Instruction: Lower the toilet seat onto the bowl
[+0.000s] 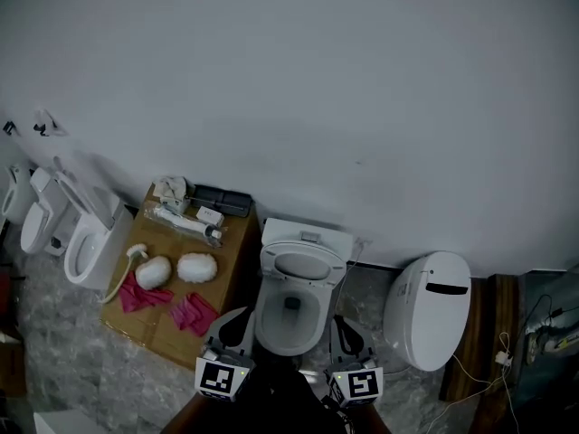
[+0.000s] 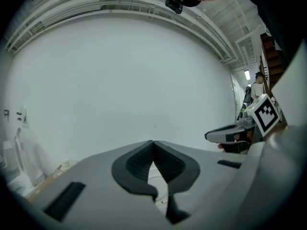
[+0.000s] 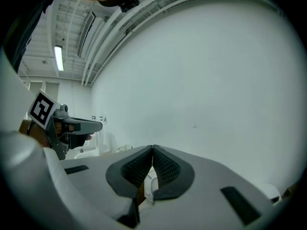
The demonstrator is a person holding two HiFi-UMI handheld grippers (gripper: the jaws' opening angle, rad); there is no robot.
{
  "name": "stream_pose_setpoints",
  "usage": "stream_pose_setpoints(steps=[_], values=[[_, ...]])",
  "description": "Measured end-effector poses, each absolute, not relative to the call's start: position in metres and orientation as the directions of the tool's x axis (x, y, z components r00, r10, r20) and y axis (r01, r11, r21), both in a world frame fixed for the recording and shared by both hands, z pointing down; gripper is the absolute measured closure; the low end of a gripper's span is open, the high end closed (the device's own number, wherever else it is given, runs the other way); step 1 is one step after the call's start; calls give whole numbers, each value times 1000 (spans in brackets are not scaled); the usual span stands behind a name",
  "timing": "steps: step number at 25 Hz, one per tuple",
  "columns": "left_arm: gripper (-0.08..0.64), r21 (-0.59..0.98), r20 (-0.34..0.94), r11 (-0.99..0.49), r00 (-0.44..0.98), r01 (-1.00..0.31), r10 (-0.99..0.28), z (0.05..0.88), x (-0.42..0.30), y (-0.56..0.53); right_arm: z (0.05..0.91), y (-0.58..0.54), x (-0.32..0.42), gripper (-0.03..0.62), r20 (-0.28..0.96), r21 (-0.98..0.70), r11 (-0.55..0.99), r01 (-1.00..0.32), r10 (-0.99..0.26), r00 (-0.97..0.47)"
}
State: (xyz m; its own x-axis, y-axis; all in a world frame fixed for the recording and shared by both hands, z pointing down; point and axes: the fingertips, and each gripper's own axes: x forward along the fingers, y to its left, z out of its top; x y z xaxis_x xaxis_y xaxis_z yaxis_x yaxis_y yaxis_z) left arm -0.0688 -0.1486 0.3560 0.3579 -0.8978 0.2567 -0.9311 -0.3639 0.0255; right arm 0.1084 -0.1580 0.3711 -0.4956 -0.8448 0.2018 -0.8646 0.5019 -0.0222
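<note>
In the head view a white toilet stands against the wall. Its seat [image 1: 302, 265] is tilted up against the tank, and the bowl [image 1: 268, 325] lies open below it. My left gripper [image 1: 237, 322] hangs shut at the bowl's left front, touching nothing. At the bowl's right front my right gripper [image 1: 343, 325] is likewise shut and empty. The left gripper view has the left gripper [image 2: 153, 142] with jaws closed together, pointing at the white wall. In the right gripper view the right gripper [image 3: 152, 148] is closed too, with a sliver of white porcelain behind its pads.
A cardboard box [image 1: 230, 253] left of the toilet carries pink gloves [image 1: 193, 313], white brush heads and small items. Another toilet [image 1: 429, 310] with its lid down stands at the right, beside a wooden post [image 1: 471, 351] and cables. More toilets [image 1: 89, 240] line the left wall.
</note>
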Motion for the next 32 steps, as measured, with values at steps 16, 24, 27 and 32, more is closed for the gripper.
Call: stream_pose_setpoints(steps=[16,24,27,32], values=[[551,-153,414,-572,474,-806,-777,442,-67,-289,445,-273,111,565,437,88,553,-829,-769,-466],[551,-152,557,-758,578,-634,-596,513,-58,-341,510,-329,116,563,598,113,626,-772,-663,-450],[551,-137,591,-791,592,-596,-549,537,-53,-358,532,-344,116,561,634,138,658,-740,-633,-444],[535,-111,678,-871,604,-479,-418,583,-39,-376,572,-364,108,560,700,163,707,-688,-574,-424]])
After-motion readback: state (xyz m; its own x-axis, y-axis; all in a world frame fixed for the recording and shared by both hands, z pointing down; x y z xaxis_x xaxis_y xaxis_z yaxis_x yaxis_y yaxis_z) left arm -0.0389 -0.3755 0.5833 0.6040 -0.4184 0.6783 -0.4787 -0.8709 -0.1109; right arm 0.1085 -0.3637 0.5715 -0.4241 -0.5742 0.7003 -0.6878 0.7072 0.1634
